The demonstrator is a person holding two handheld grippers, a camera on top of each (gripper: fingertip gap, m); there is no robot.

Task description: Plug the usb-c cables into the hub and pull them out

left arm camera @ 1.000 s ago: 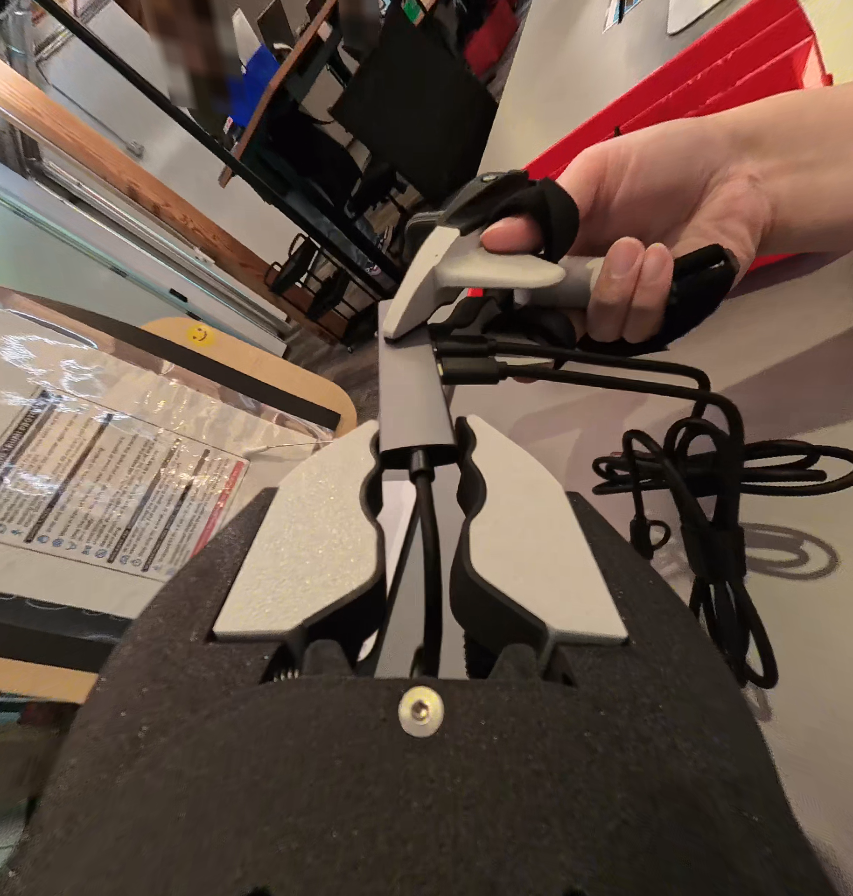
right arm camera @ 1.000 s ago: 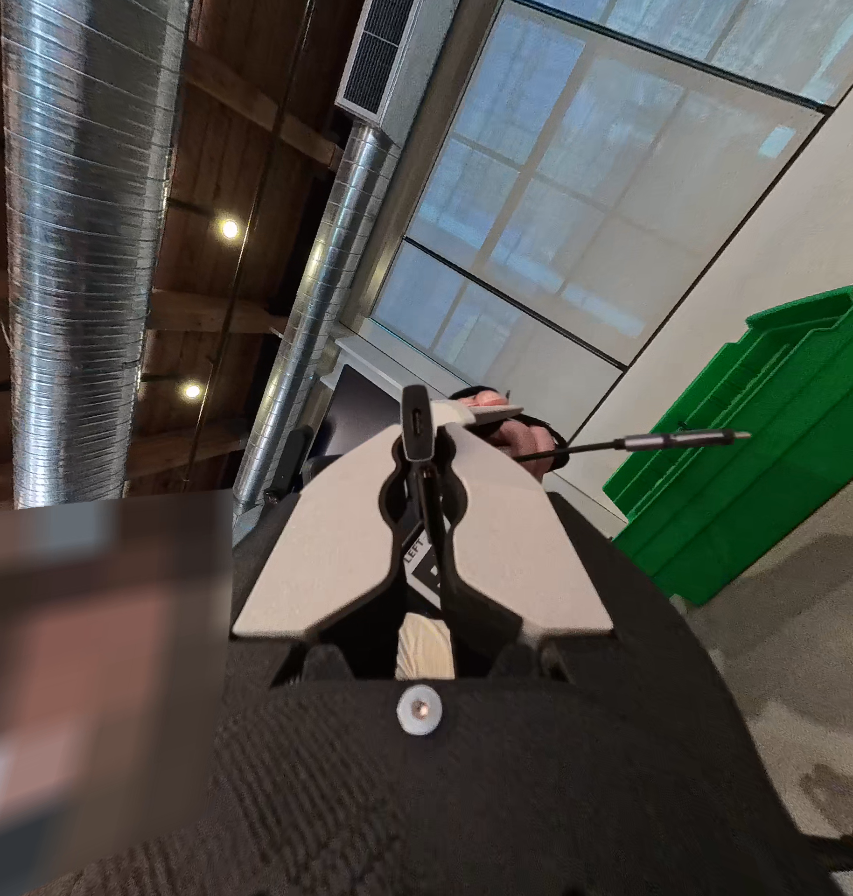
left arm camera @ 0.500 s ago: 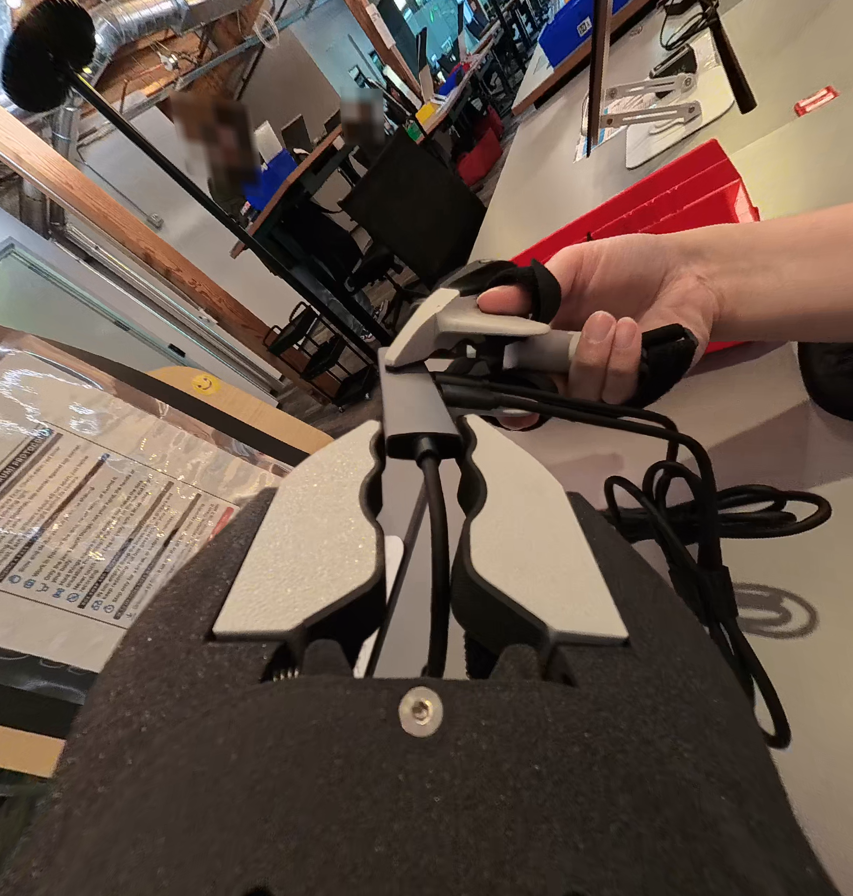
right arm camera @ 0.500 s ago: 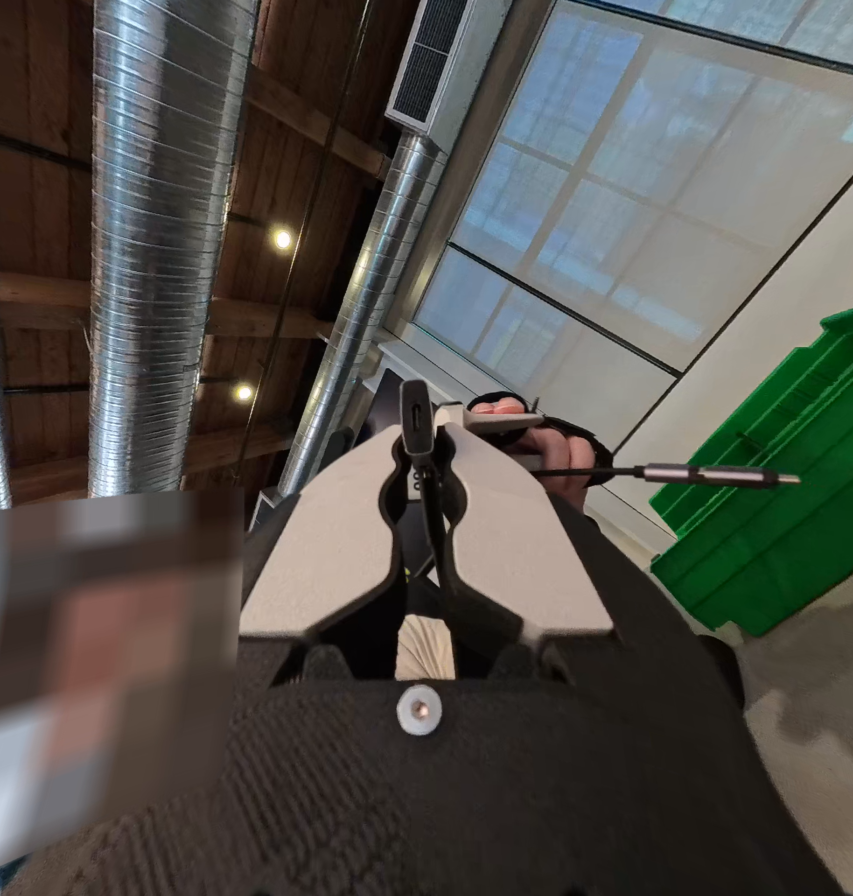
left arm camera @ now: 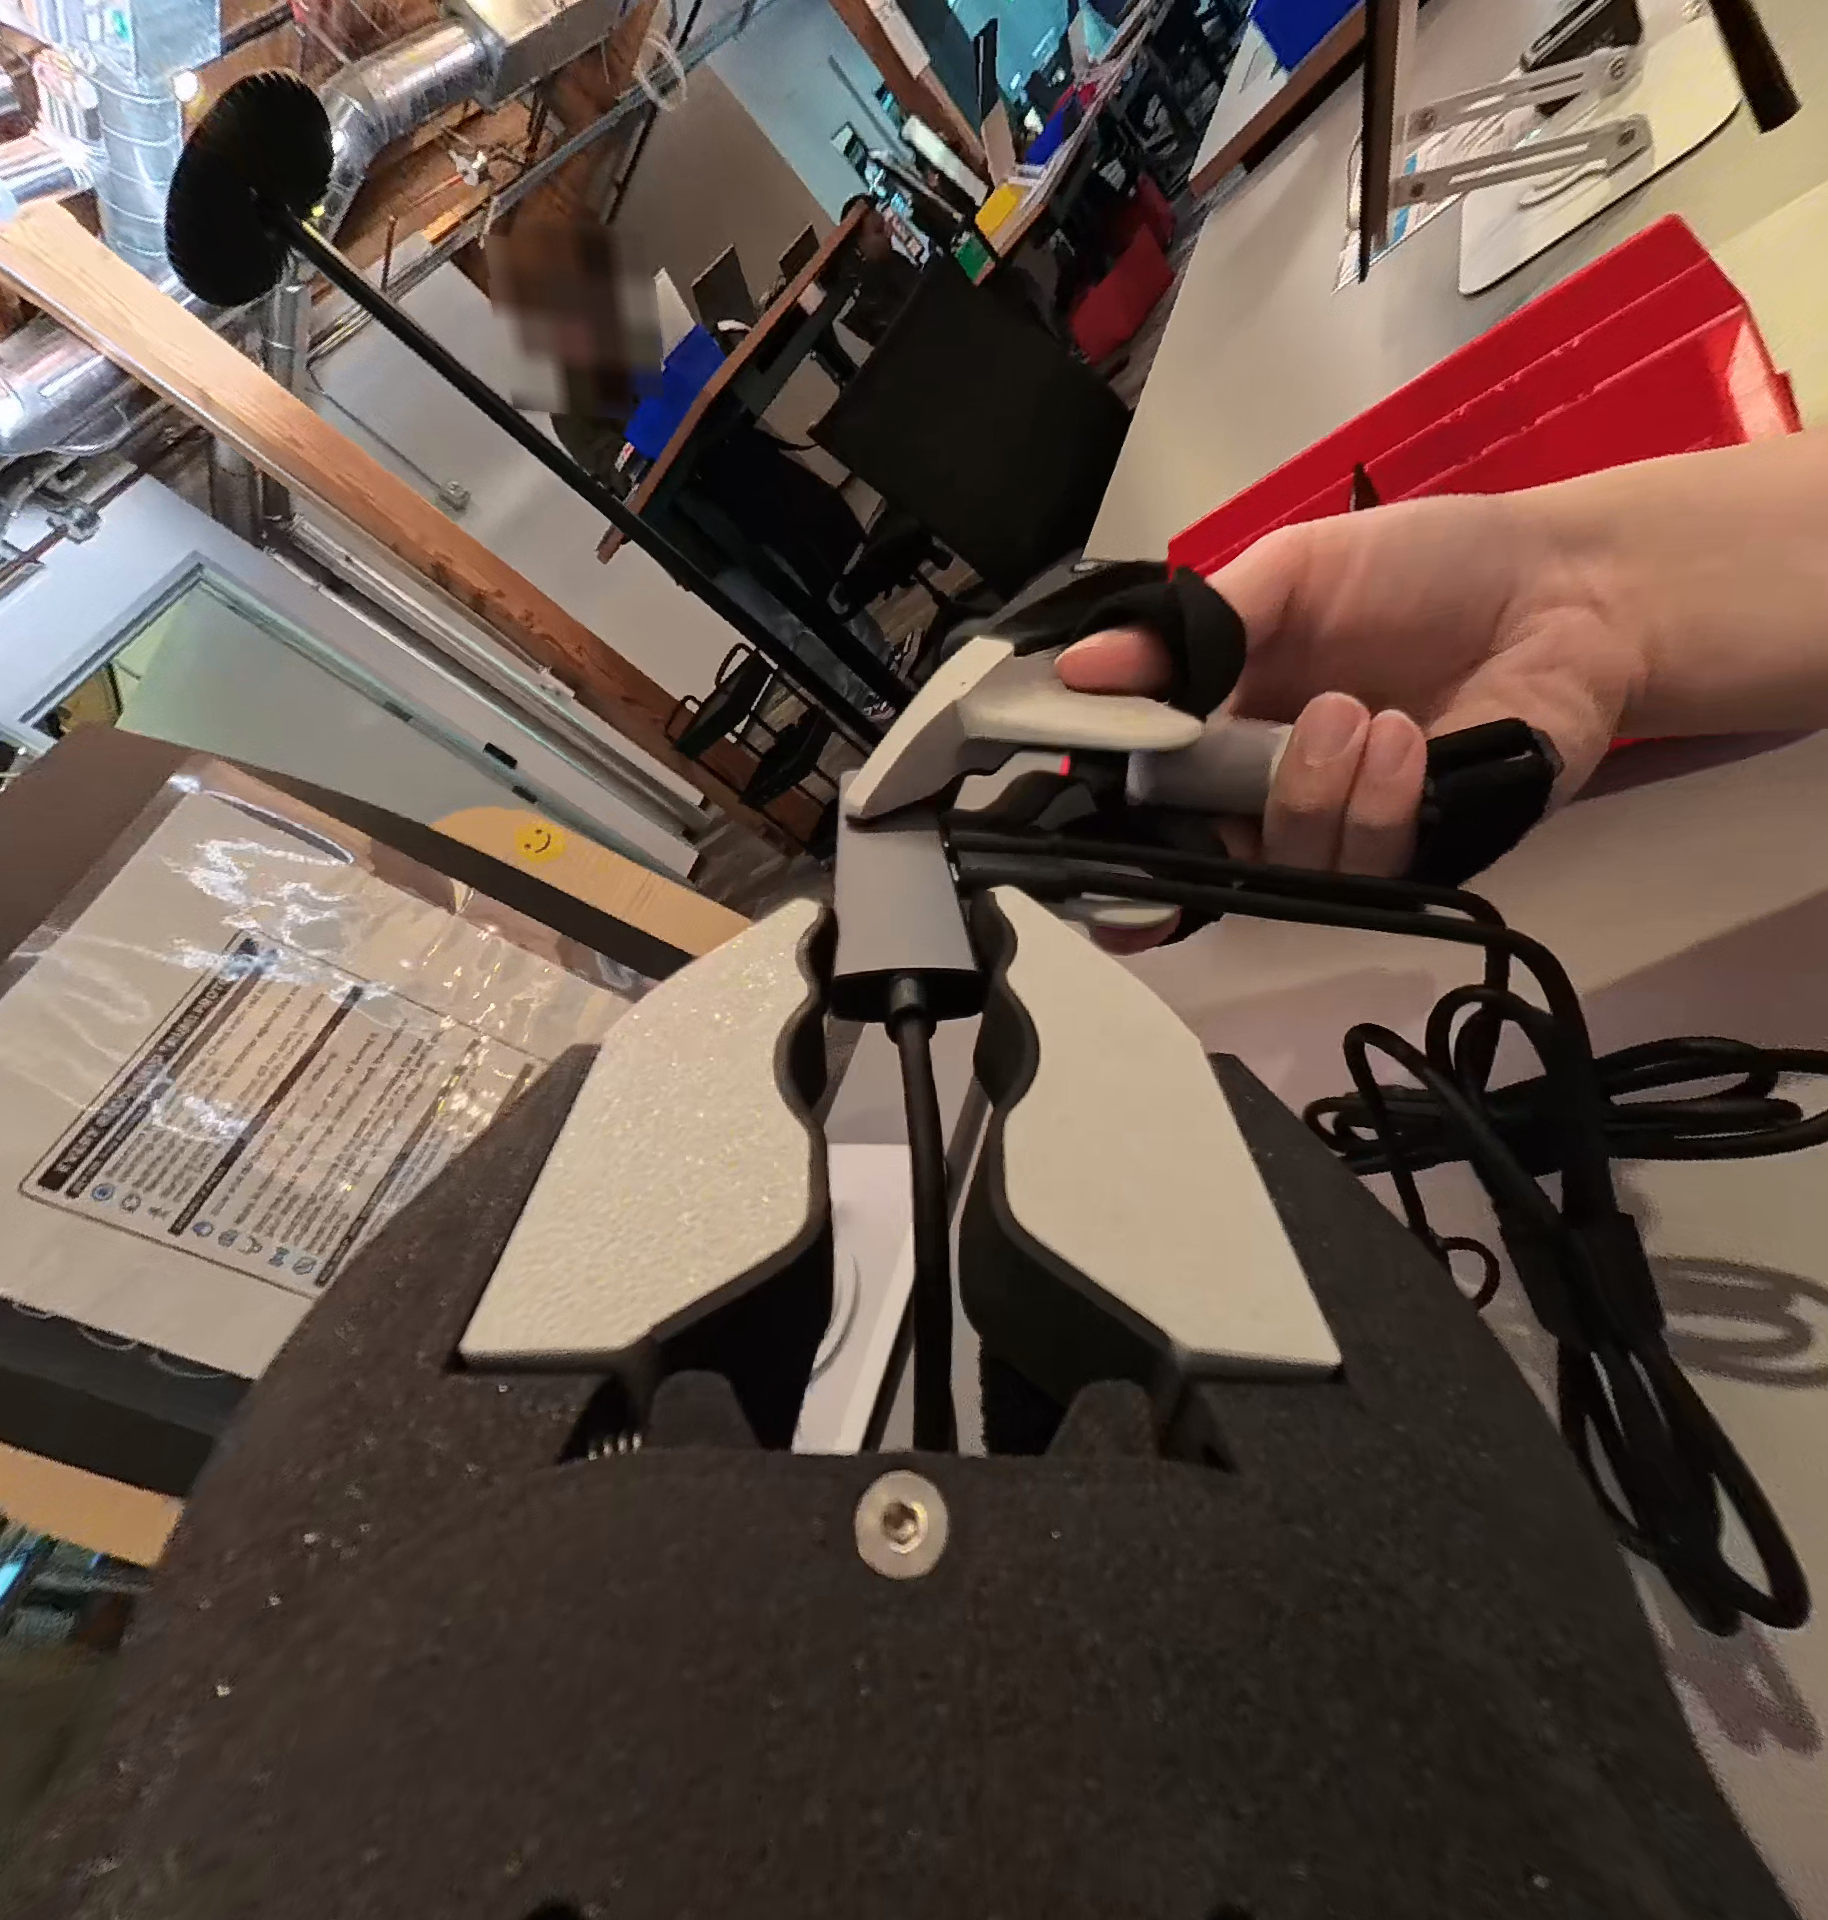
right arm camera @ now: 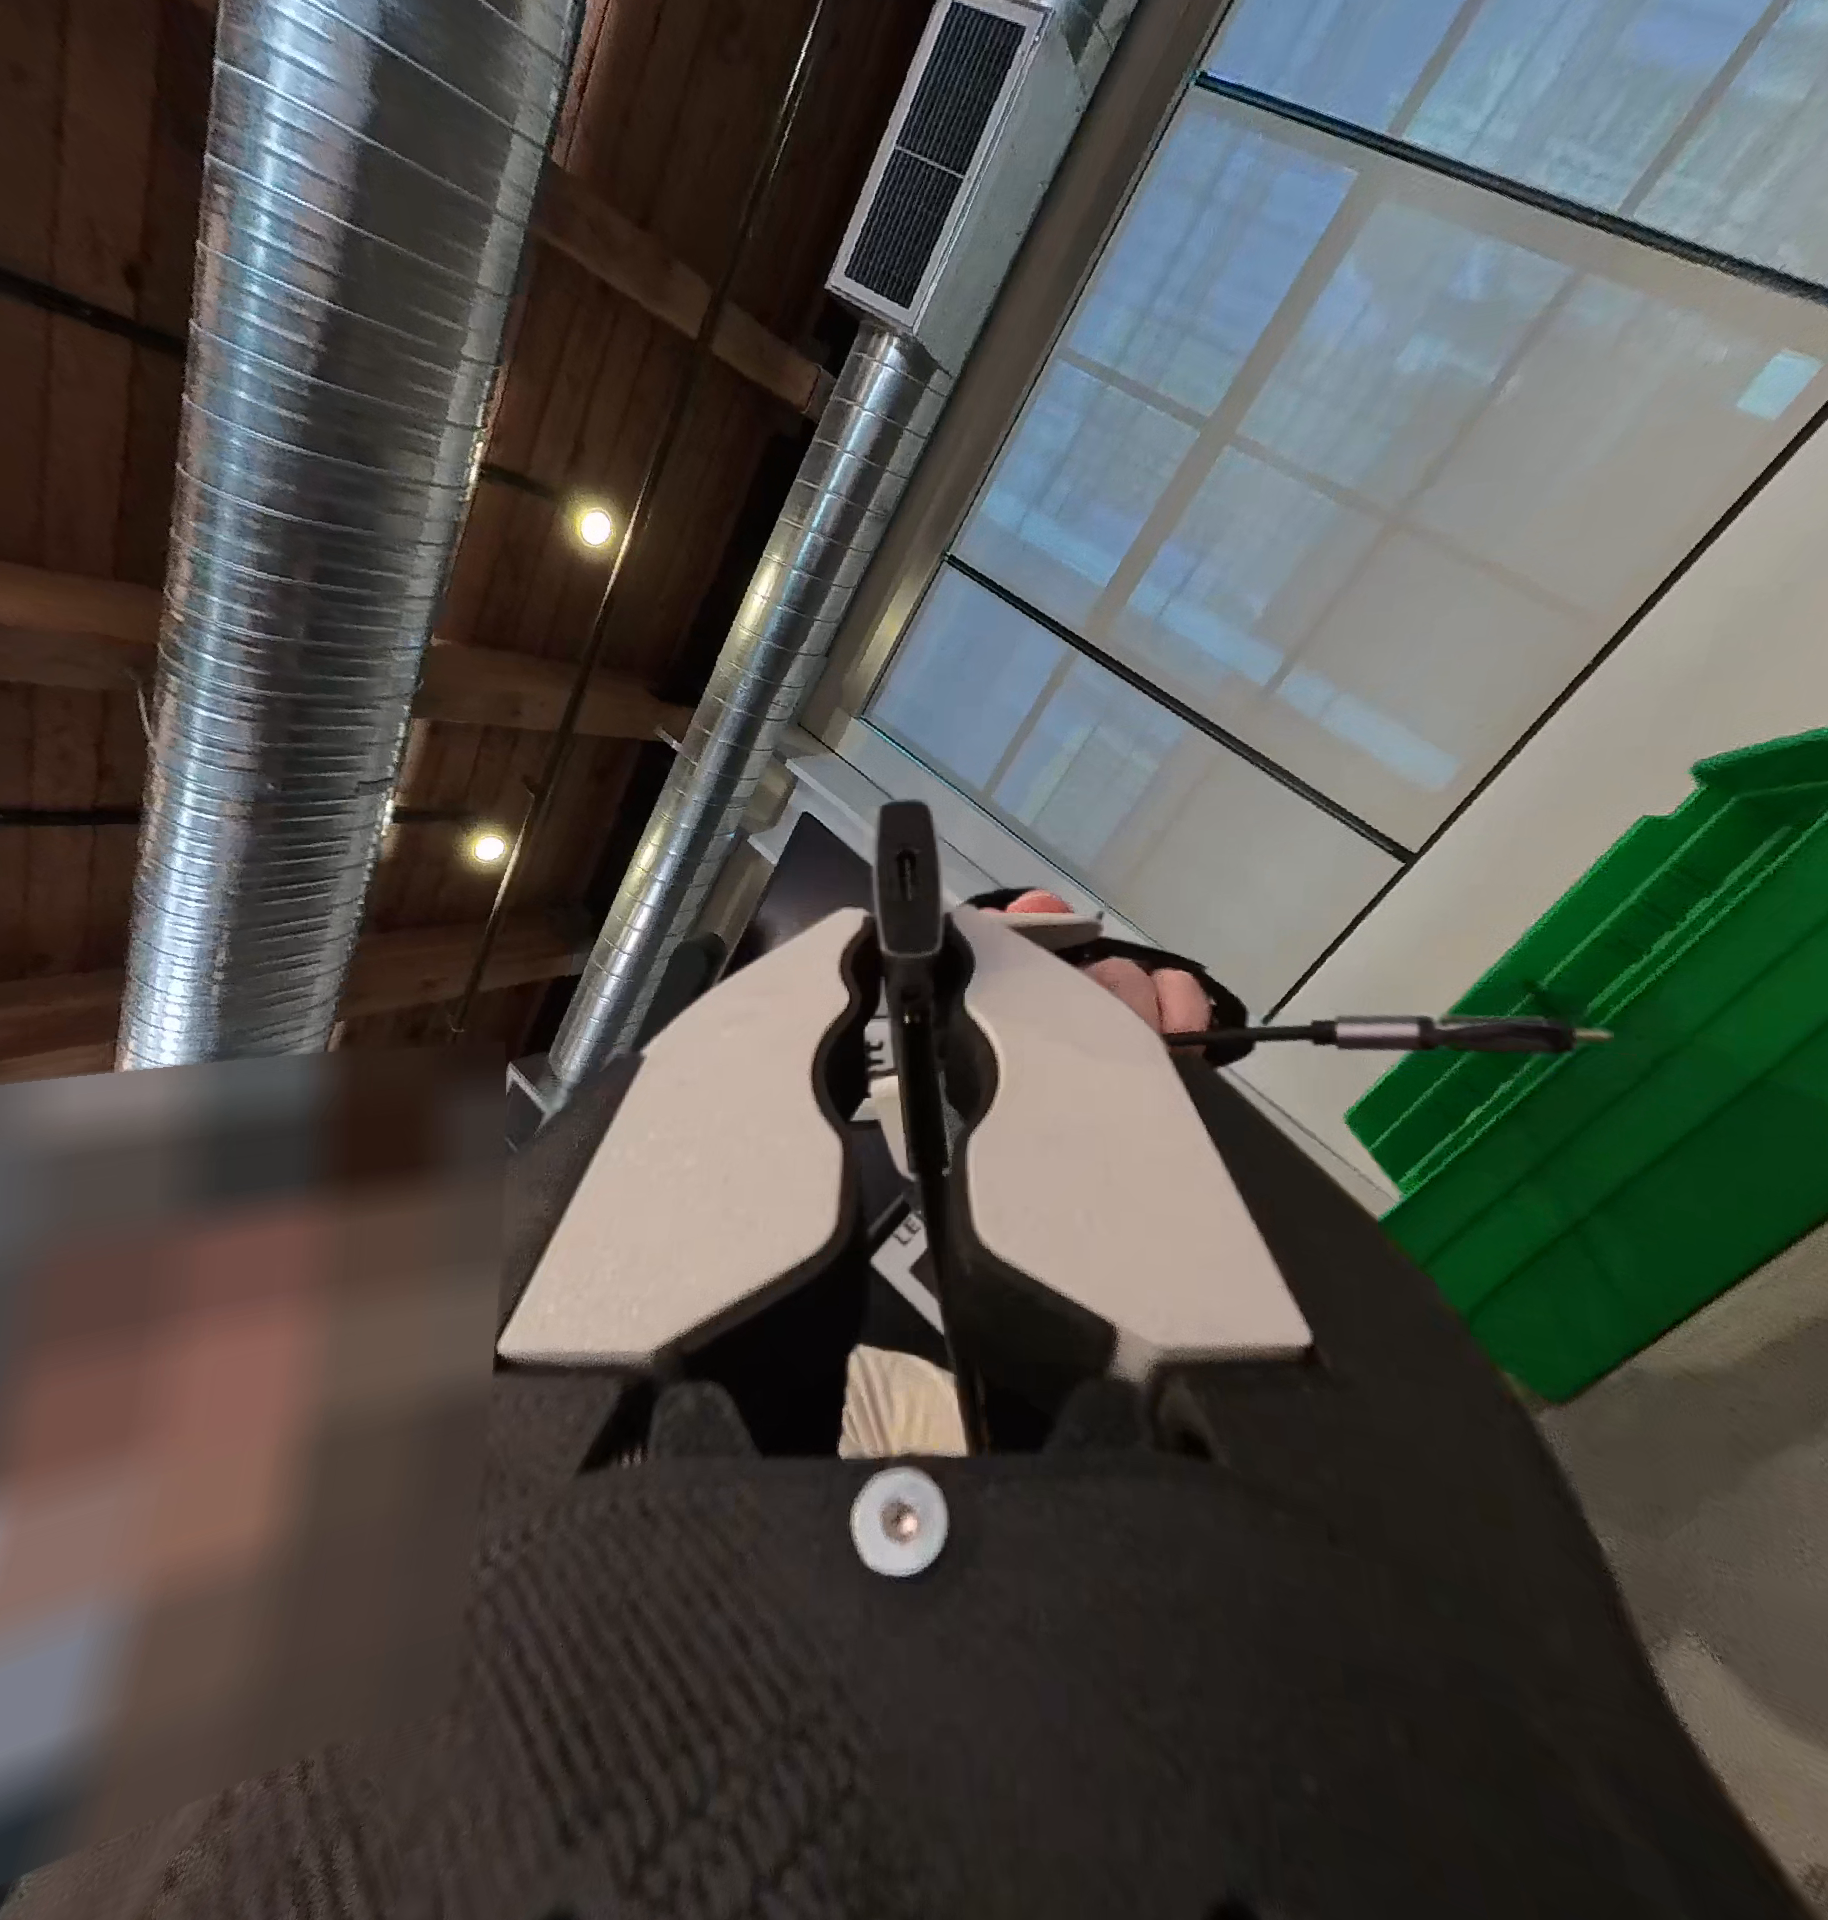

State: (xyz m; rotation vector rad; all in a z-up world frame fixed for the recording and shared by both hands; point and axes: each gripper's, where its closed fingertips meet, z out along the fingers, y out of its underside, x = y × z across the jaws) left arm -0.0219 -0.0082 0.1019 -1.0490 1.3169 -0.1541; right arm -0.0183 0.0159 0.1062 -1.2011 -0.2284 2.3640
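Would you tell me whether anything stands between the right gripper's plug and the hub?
Nothing visible does: the right gripper holds its plug close beside the hub, which the left gripper clamps; a second black cable runs alongside.

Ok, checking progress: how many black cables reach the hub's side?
2. An upper cable and a lower cable meet the hub on its right side, beside the right gripper, whose fingers may hide more.
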